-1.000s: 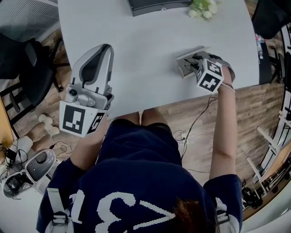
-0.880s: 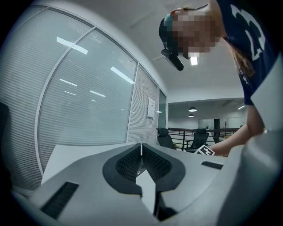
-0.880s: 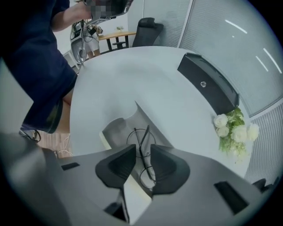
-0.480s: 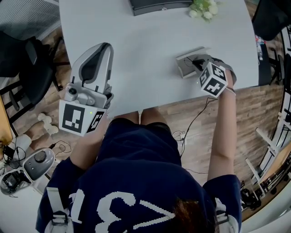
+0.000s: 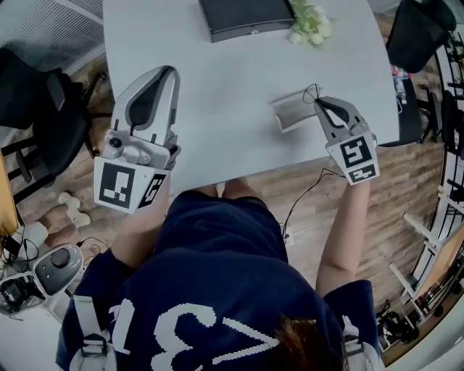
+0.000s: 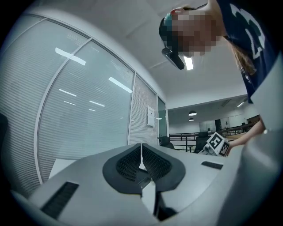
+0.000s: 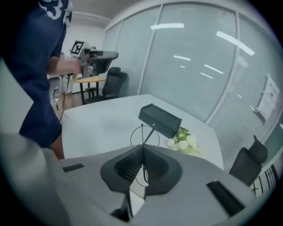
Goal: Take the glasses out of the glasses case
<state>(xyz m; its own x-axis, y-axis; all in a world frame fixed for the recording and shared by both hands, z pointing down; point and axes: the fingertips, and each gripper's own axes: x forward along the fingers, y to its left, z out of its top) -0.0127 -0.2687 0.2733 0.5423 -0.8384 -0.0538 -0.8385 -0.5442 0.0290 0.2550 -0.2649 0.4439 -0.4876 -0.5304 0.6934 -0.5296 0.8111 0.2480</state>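
Right gripper view has the glasses (image 7: 149, 133) as a thin wire frame pinched between the jaws, one round rim standing above the tips and another loop showing in the gap below them. In the head view the glasses (image 5: 313, 91) hang at the tip of the right gripper (image 5: 317, 103), just over the far end of the glasses case (image 5: 292, 113), which lies open on the desk (image 5: 217, 87) near its right edge. A second ago this gripper pointed down into the case with its jaws wide. Now they are clamped on the frame and the gripper is lifted and tilted back toward the person. I judge the glasses free of the case, so the task is nearly done and only setting them down remains. The left gripper (image 5: 165, 72) hovers over the desk's left side much as before, a little higher, its jaws together on nothing. A black box (image 5: 239, 16) and flowers (image 5: 309, 22) sit at the far edge.
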